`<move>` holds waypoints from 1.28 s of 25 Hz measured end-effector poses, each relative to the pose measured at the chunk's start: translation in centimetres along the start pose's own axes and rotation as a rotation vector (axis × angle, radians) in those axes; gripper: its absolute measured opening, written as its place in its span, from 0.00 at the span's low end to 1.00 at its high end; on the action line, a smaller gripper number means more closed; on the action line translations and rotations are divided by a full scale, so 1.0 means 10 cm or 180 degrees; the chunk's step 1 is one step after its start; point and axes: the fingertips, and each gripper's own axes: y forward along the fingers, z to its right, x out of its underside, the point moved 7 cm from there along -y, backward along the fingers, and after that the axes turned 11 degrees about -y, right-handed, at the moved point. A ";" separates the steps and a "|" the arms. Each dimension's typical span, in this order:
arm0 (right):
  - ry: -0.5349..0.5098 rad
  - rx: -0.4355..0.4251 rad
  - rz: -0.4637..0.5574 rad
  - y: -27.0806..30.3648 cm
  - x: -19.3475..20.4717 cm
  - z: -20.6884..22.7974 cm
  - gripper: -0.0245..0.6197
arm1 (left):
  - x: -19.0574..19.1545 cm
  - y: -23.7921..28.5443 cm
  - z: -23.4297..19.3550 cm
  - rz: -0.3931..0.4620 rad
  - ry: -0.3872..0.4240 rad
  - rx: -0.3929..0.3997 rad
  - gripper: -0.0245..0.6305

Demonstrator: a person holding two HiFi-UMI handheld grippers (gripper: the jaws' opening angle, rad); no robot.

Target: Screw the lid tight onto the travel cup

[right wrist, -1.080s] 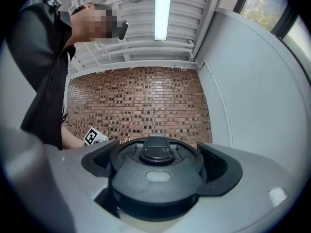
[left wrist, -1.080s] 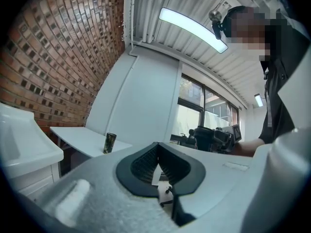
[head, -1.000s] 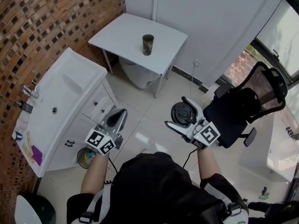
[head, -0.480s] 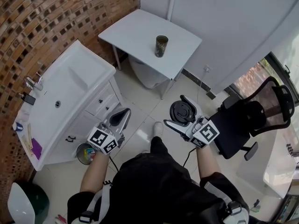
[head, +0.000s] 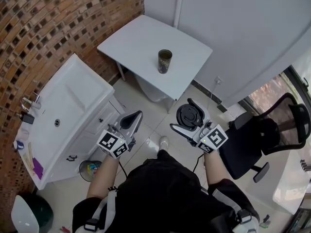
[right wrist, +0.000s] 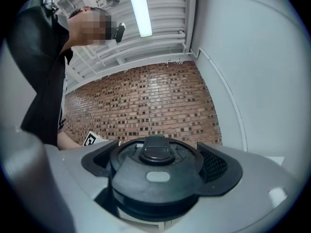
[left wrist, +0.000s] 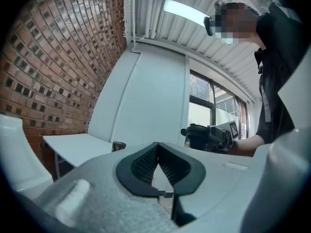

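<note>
The travel cup [head: 165, 61], dark and without a lid, stands upright on the small white table [head: 141, 42] ahead of me; it also shows small in the left gripper view [left wrist: 118, 146]. My right gripper [head: 186, 116] is shut on the black lid [head: 188, 115], held in the air well short of the table. In the right gripper view the lid [right wrist: 155, 171] fills the space between the jaws, flip cap up. My left gripper [head: 132, 122] is shut and holds nothing, its pads [left wrist: 146, 161] meeting. It hangs in the air to the left of the lid.
A white sink cabinet [head: 63, 110] stands at the left against a brick wall [head: 53, 28]. A black office chair [head: 265, 137] is at the right. A small bin [head: 90, 169] sits on the tiled floor by the cabinet. White wall panels rise behind the table.
The view has shifted as the person steps over the floor; the table and cup now lie more to the centre. Both grippers keep their hold and pose.
</note>
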 end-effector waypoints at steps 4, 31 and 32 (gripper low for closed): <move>0.0011 -0.0021 0.0041 0.16 0.05 0.45 0.82 | -0.09 0.48 -0.19 0.0000 0.0061 0.0071 0.04; -0.0046 -0.0040 -0.0105 1.08 0.35 1.90 0.82 | -0.40 1.60 -1.29 -0.0106 0.0018 0.0159 0.04; -0.0019 0.0004 -0.0113 1.14 0.36 1.96 0.82 | -0.45 1.63 -1.36 -0.0090 0.0018 0.0209 0.04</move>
